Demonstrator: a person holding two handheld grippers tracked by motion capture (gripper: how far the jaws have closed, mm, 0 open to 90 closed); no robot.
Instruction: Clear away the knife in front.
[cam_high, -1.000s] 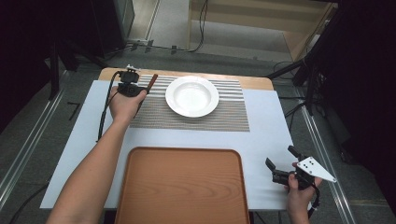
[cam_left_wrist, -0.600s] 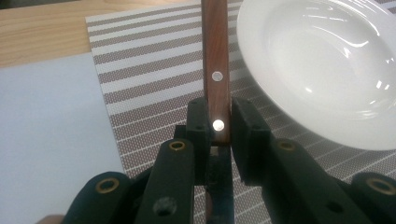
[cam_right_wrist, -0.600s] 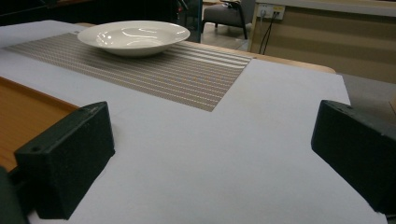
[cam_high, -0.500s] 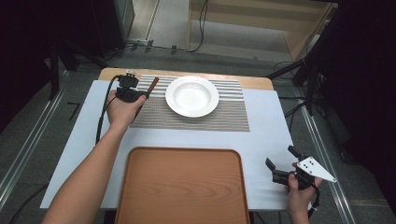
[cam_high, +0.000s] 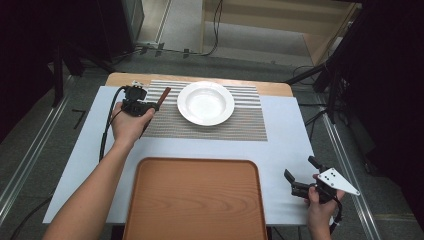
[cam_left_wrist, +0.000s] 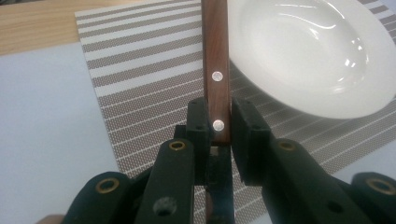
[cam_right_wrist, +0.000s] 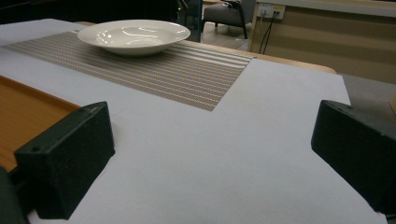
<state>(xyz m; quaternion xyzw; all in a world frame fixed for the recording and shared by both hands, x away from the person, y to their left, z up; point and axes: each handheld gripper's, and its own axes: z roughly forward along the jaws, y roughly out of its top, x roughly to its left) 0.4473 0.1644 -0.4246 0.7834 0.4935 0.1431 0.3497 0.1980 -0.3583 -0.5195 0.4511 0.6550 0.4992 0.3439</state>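
L gripper, upper left of the high view, is clamped narrow on a wood-handled utensil w/ two rivets; the working end isn't visible, so can't tell knife or fork. The handle pokes up-right toward the white plate, just beside its left rim, over the striped placemat. R gripper, lower right, jaws wide apart, nothing between them, parked over the white table cover. Wooden tray at bottom center is bare. Judging by this: utensil picked up, placement beside the plate not yet done.
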